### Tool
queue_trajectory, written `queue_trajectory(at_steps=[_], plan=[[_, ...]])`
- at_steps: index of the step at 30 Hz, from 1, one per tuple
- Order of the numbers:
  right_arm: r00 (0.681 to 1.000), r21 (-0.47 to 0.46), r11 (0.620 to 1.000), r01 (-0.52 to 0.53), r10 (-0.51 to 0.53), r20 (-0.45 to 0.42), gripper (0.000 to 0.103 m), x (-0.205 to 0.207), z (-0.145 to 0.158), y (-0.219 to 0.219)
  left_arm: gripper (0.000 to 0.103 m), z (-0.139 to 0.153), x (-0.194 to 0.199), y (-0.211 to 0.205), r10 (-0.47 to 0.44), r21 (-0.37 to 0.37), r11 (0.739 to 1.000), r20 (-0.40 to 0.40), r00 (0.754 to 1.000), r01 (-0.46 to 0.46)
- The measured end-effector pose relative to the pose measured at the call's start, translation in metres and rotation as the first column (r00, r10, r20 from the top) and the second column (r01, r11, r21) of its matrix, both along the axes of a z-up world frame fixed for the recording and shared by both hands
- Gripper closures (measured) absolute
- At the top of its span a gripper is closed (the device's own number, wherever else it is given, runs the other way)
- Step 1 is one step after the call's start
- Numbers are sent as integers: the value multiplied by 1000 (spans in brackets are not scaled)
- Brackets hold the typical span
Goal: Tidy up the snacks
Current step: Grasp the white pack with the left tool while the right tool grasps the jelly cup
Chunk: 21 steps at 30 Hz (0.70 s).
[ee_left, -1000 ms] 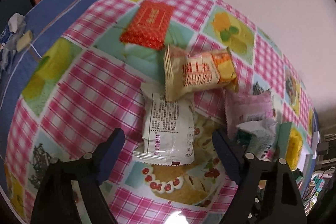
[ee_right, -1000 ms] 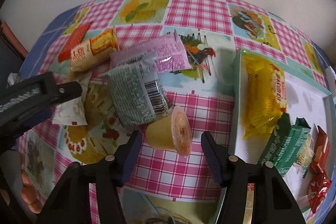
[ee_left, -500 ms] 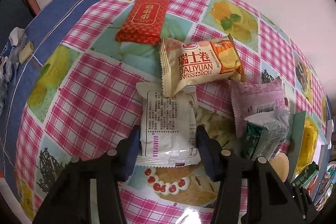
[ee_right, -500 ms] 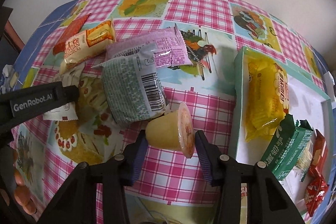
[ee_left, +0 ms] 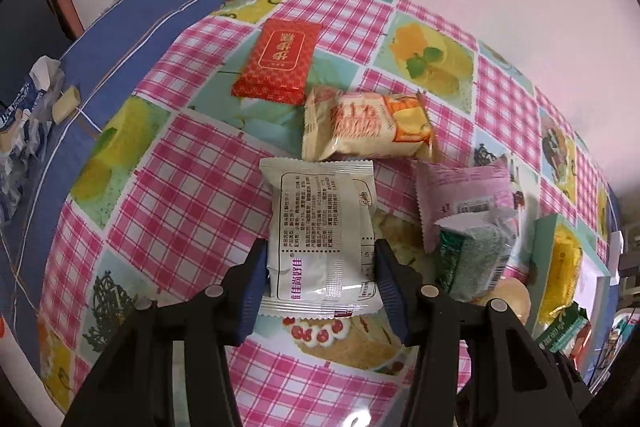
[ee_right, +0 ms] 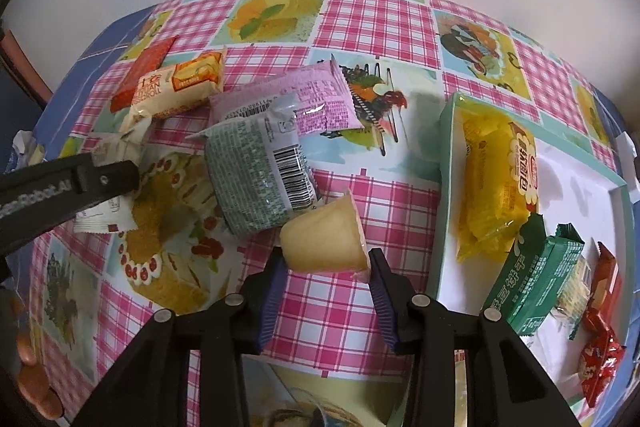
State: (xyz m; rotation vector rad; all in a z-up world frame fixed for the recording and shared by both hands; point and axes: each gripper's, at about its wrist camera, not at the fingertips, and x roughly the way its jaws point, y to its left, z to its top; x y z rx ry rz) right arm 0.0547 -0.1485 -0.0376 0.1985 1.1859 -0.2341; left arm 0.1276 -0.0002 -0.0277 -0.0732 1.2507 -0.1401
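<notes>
My left gripper (ee_left: 320,279) is shut on a white snack packet (ee_left: 320,223), its pads pressing the packet's two long sides just above the checked tablecloth (ee_left: 192,195). My right gripper (ee_right: 326,267) is shut on a pale yellow jelly cup (ee_right: 324,243) that lies on its side with the lid to the right. A green-edged white tray (ee_right: 447,187) to the right holds a yellow packet (ee_right: 496,179), a green box (ee_right: 536,275) and red candies (ee_right: 600,359). One finger (ee_right: 108,179) of the left gripper shows in the right wrist view.
Loose on the cloth are a grey-green packet (ee_right: 256,179), a pink packet (ee_right: 296,103), a cream Swiss roll packet (ee_left: 364,127) and a red packet (ee_left: 280,63). Crumpled paper (ee_left: 28,115) lies past the table's left edge. A white wall stands behind.
Both grippers went from open to shut, the left on the white packet, the right on the jelly cup. The white packet has come out from under the Swiss roll packet and risen slightly.
</notes>
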Motion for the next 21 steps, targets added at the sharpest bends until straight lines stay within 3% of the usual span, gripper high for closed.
queue_trajectory(at_steps=[3, 5, 13, 21], plan=[[1000, 10, 1000, 4, -4, 26, 62, -3, 9, 0, 49, 9, -2, 1, -3, -6, 1000, 19, 1000, 3], [999, 5, 1000, 6, -6, 51, 80, -7, 20, -1, 49, 17, -4, 2, -6, -17, 1000, 36, 999, 6], [996, 49, 999, 17, -21, 82, 80, -14, 35, -10, 49, 33, -15, -2, -21, -29, 999, 70, 997, 23], [995, 124, 991, 56, -65, 75, 79, -13, 26, -29, 49, 1, -9, 1, -4, -47, 999, -36, 999, 2]])
